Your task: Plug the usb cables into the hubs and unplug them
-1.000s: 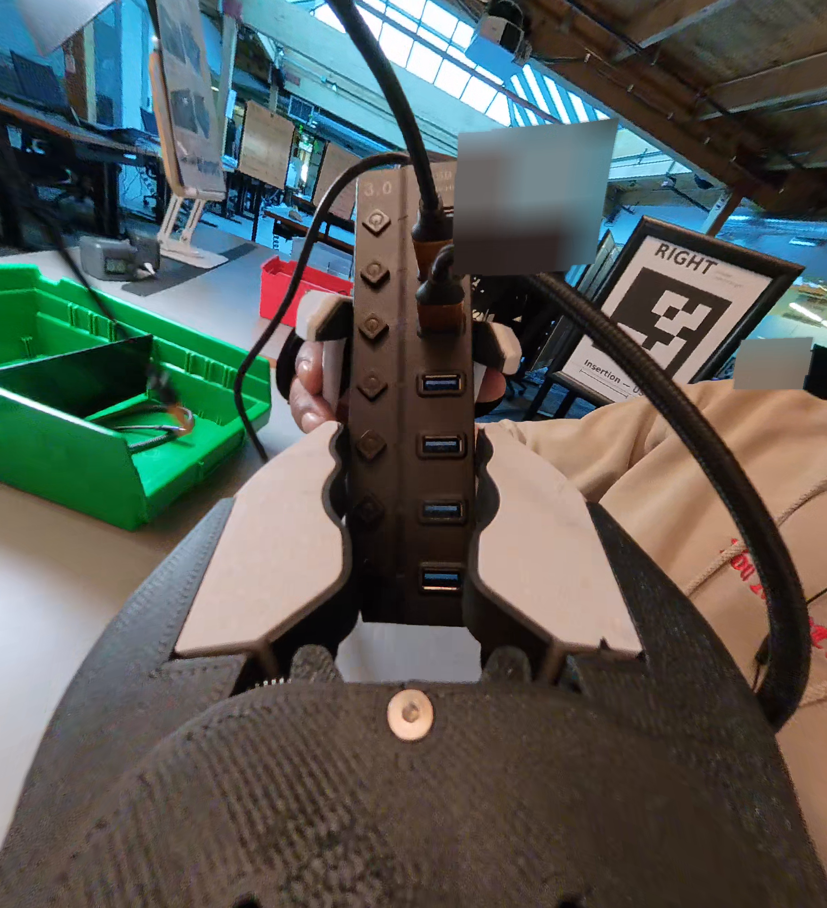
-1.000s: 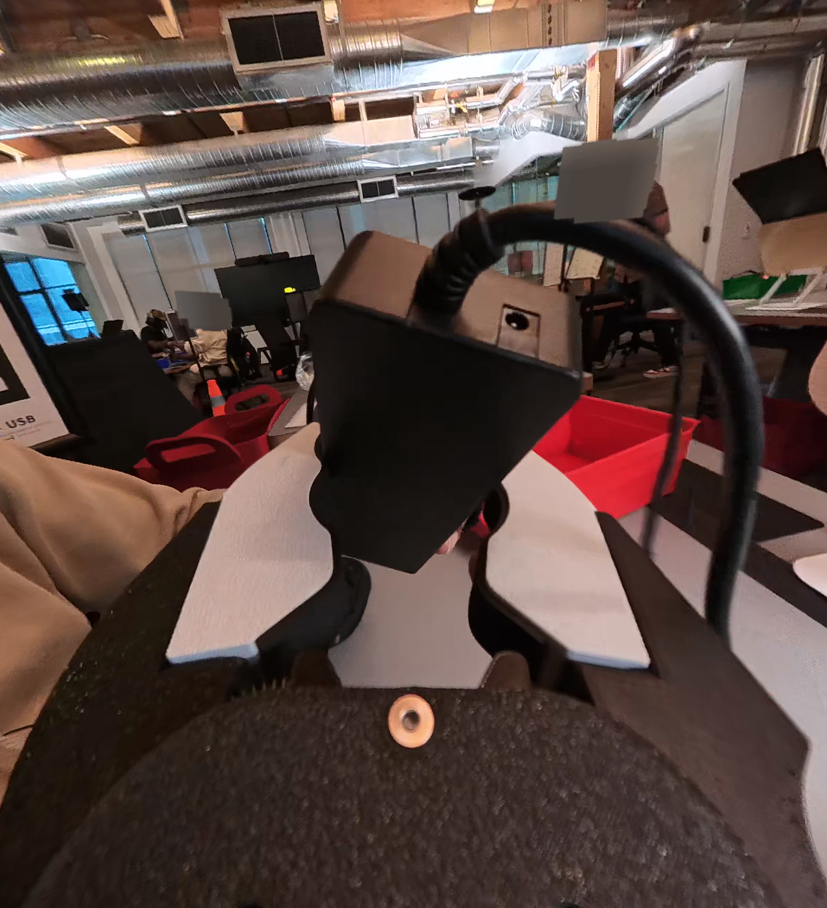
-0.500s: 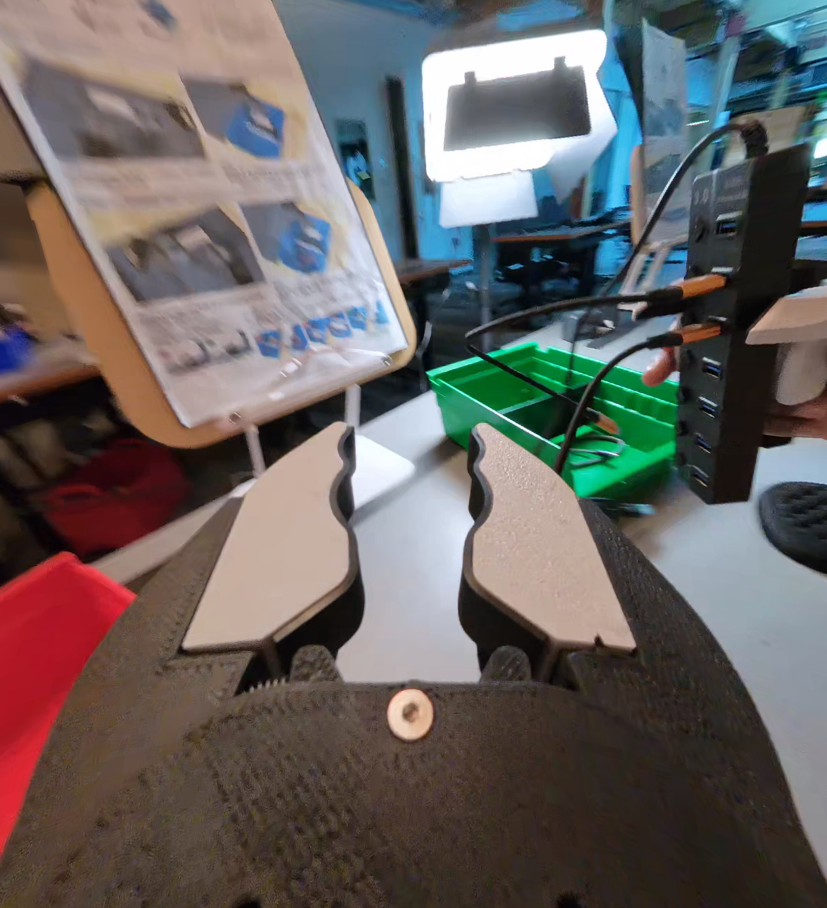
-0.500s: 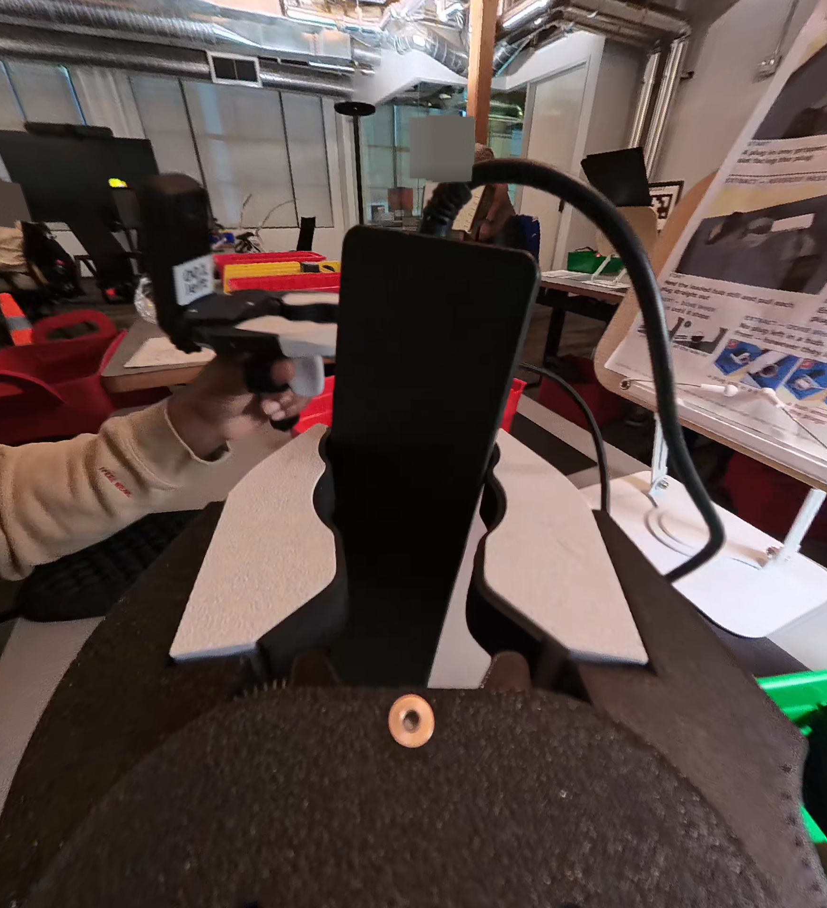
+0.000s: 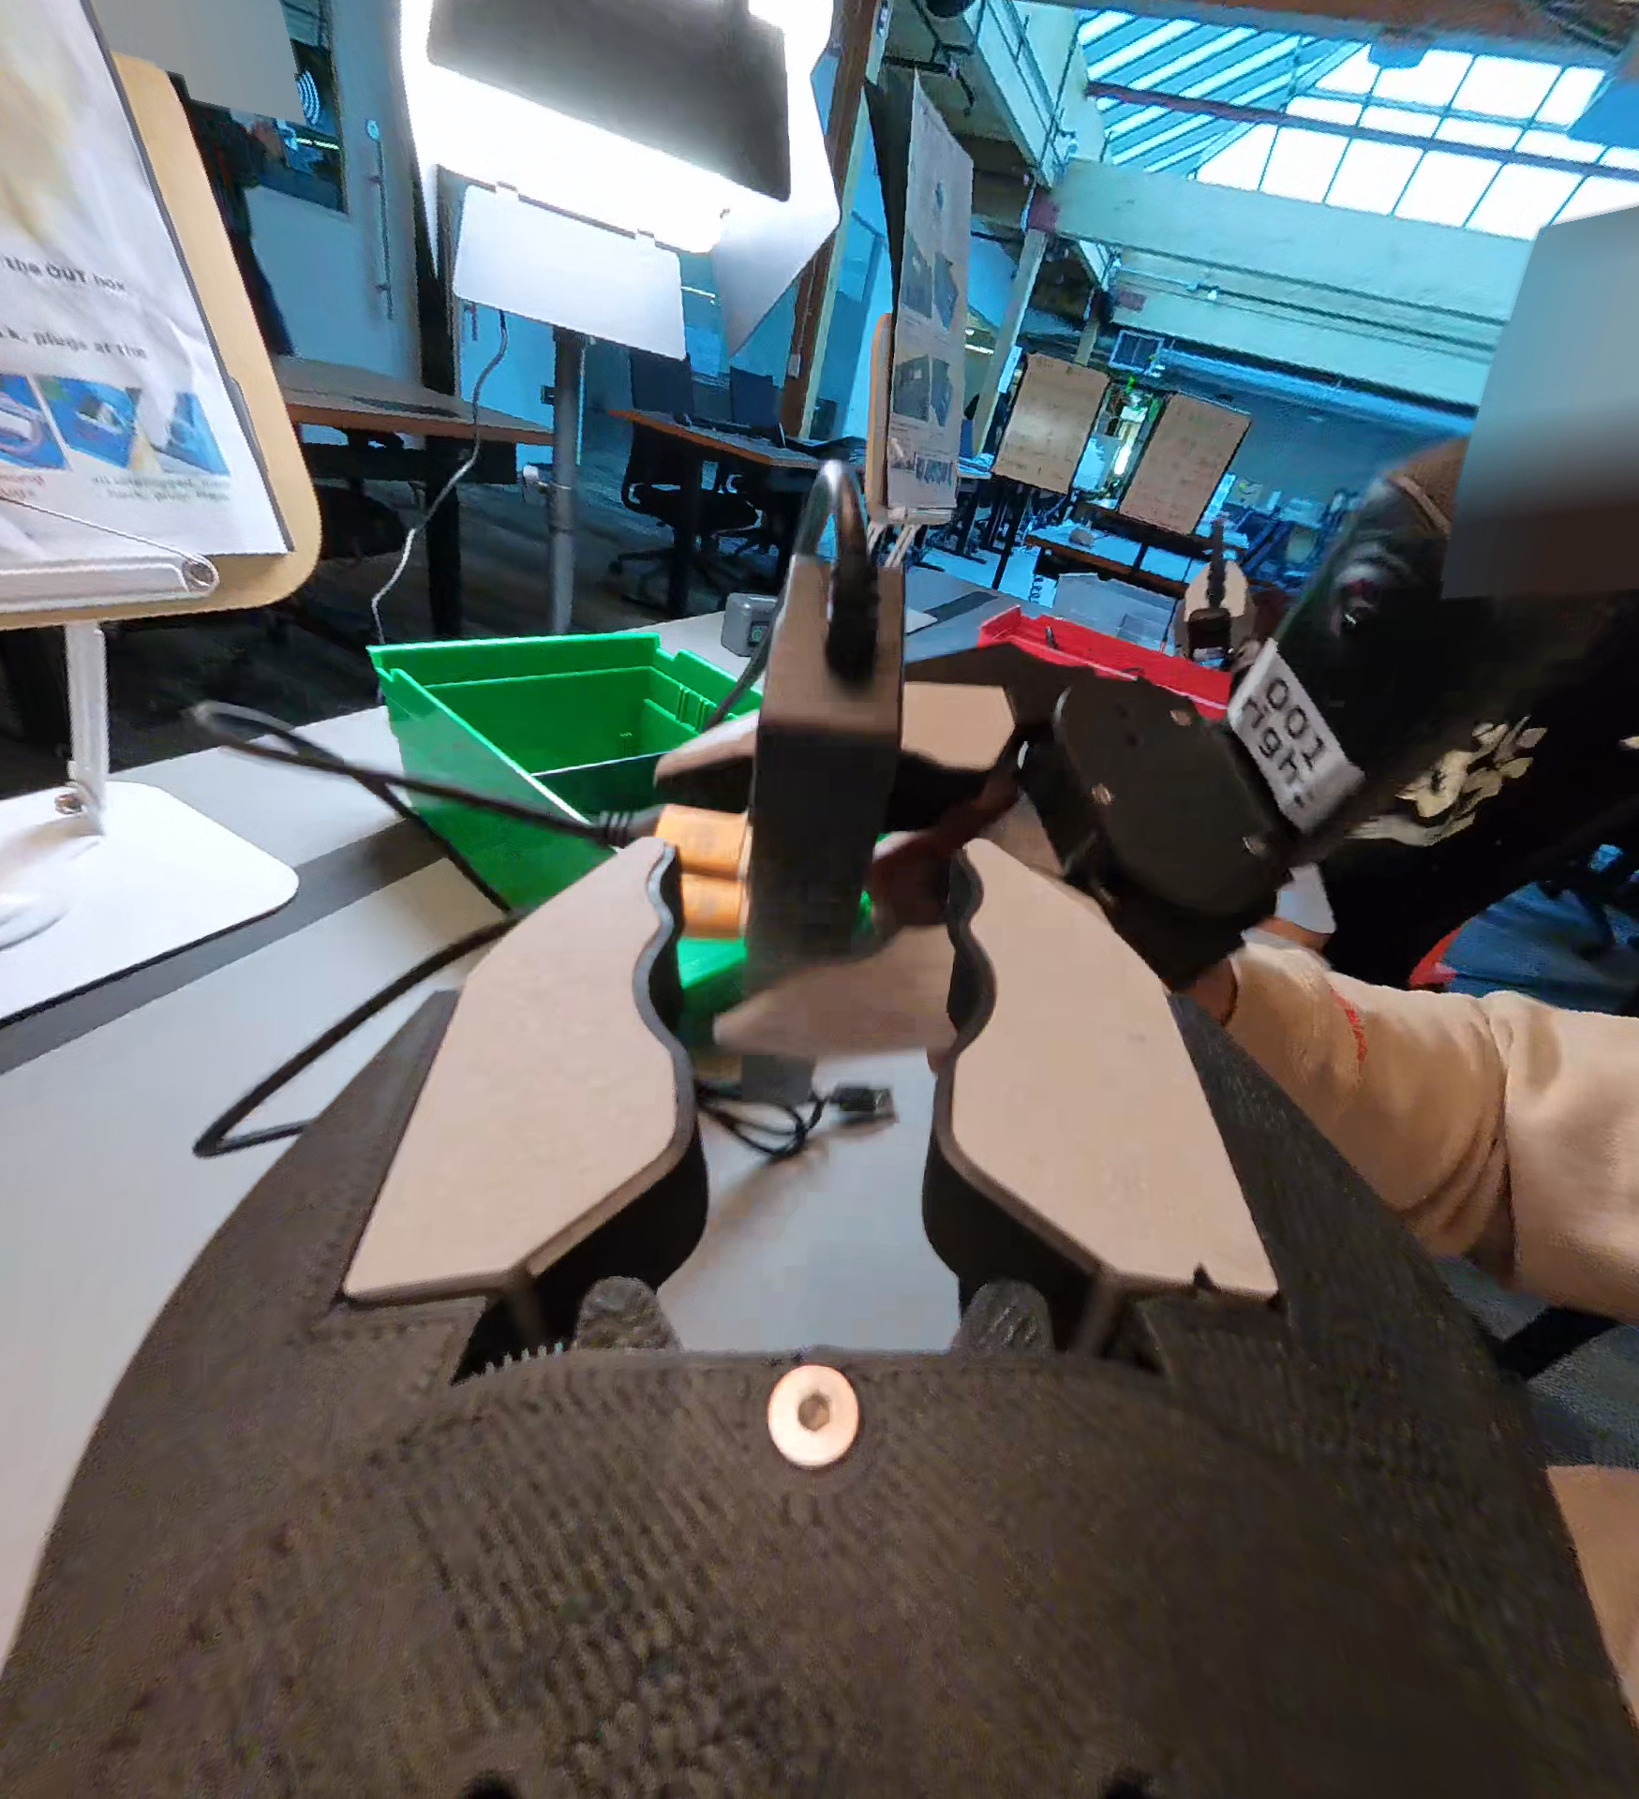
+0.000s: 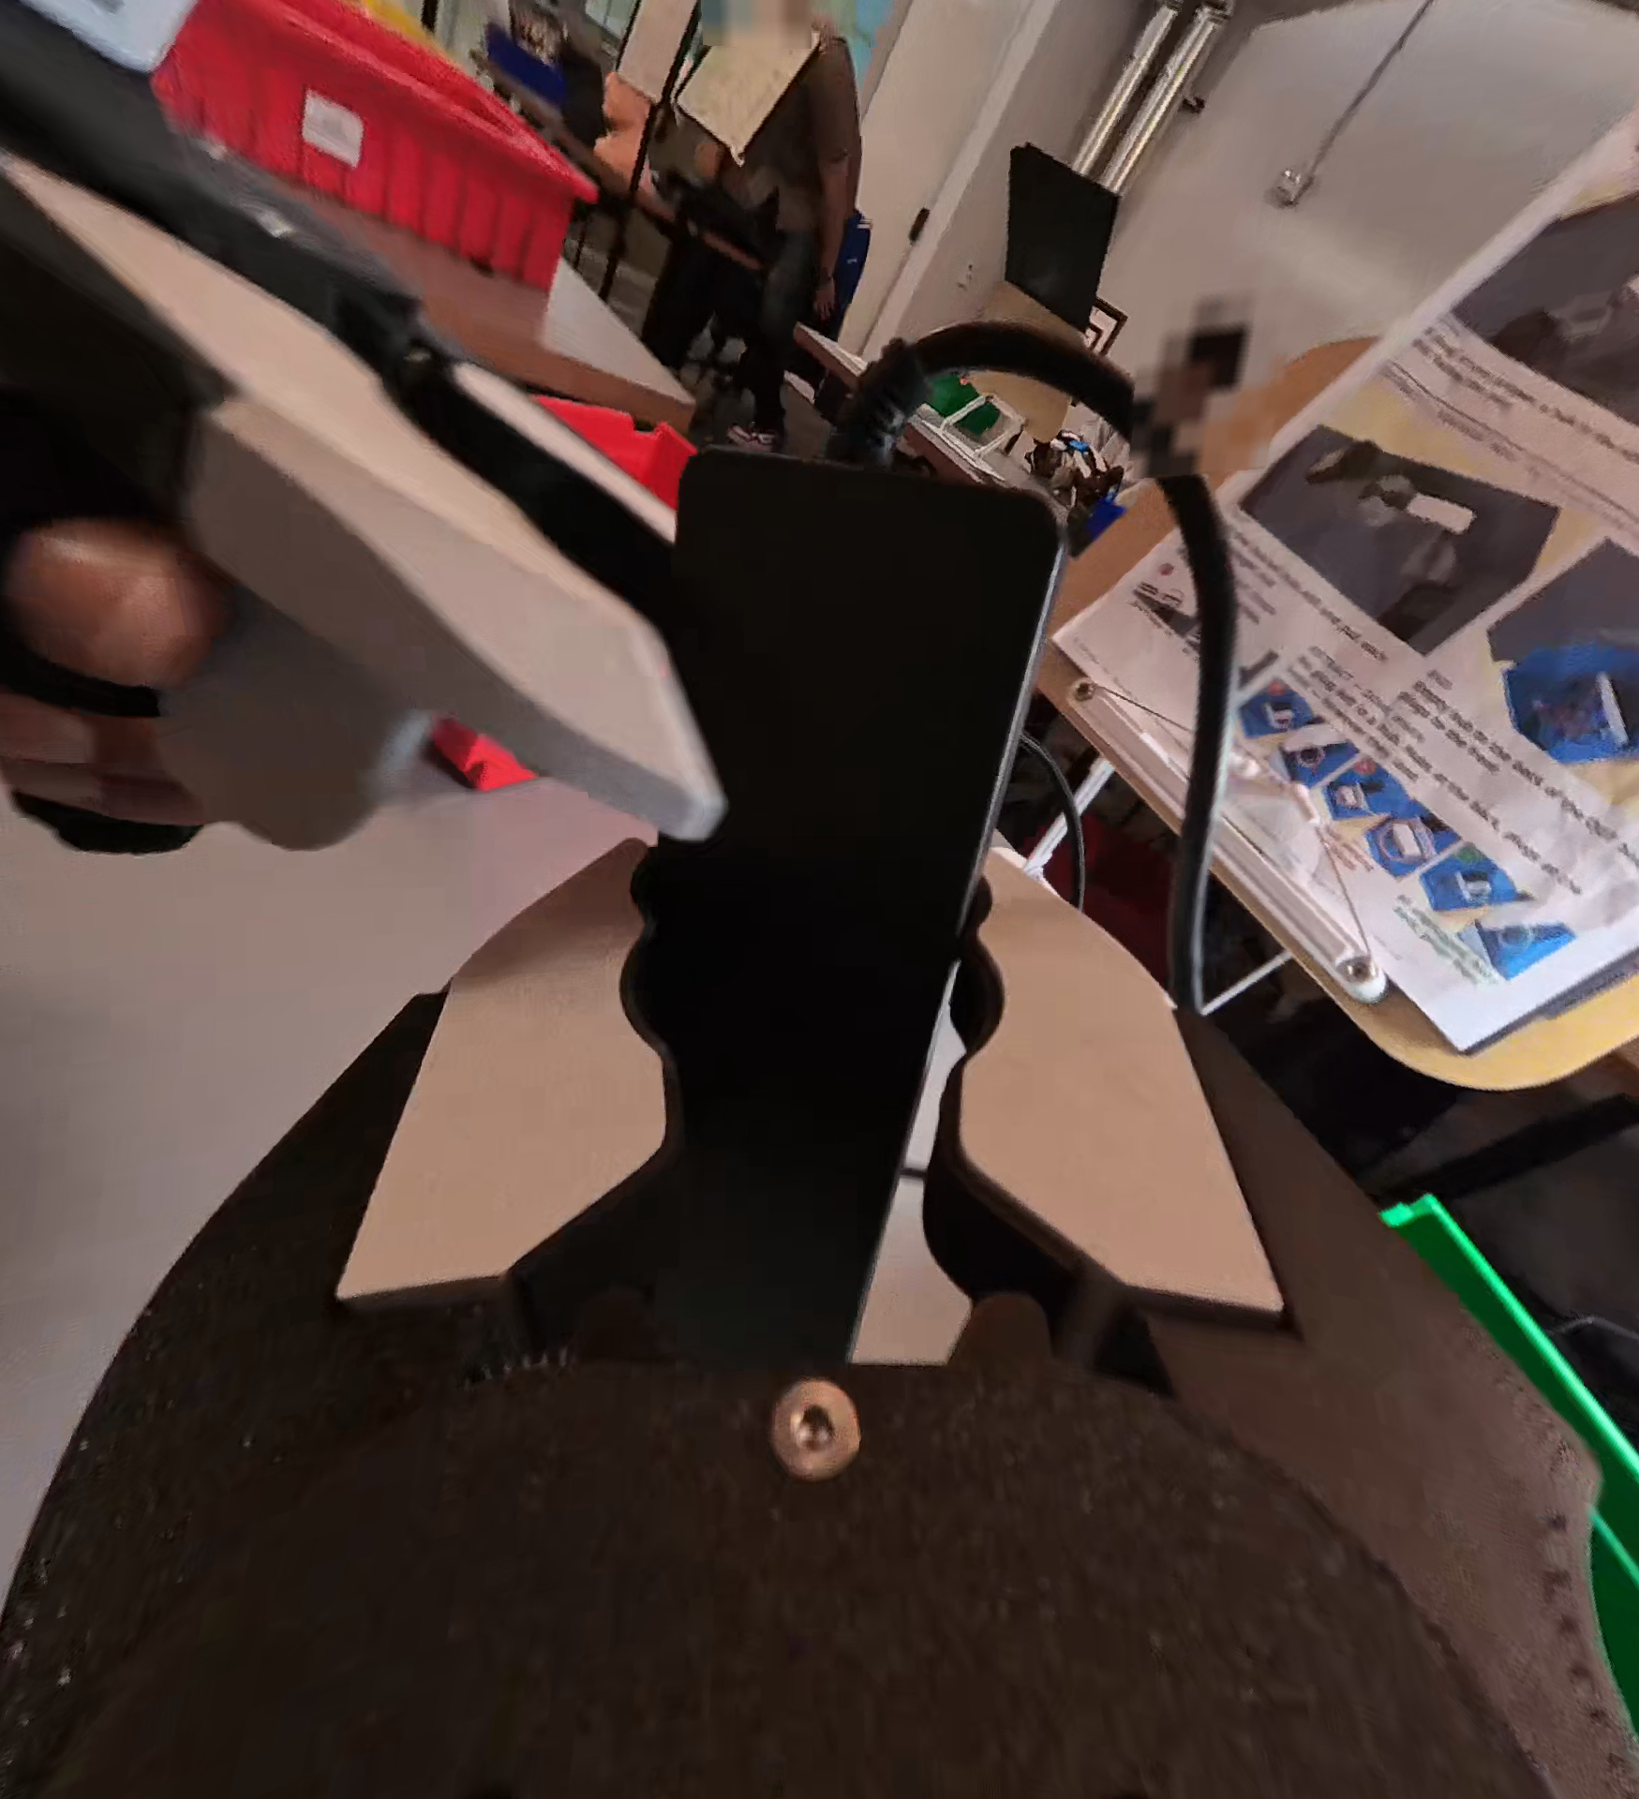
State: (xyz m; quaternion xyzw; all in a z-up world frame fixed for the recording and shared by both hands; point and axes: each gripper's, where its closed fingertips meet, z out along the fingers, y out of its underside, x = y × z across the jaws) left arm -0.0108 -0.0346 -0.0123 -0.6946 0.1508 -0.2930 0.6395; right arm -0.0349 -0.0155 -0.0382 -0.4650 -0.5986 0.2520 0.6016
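My right gripper (image 6: 810, 871) is shut on the lower end of a black USB hub (image 6: 854, 730) and holds it upright above the table. The hub's thick black cable (image 6: 1197, 740) loops from its top. In the left wrist view the hub (image 5: 825, 779) is edge-on, with two orange-collared USB plugs (image 5: 703, 845) seated in its left side. My left gripper (image 5: 810, 866) is open and empty. Its fingertips flank the hub's lower part, and the left one is next to the plugs. One of its fingers (image 6: 455, 633) reaches the hub's left edge in the right wrist view.
A green bin (image 5: 543, 720) stands behind the hub on the grey table (image 5: 114, 1266). A loose black cable (image 5: 815, 1110) lies below the hub. An instruction board on a white stand (image 5: 65, 389) is at the left and a red bin (image 5: 1088, 642) is farther back.
A second ago my left gripper was closed around the hub's lower end. It let go, swung away to the left, and now faces the hub again, open. The right gripper kept hold.
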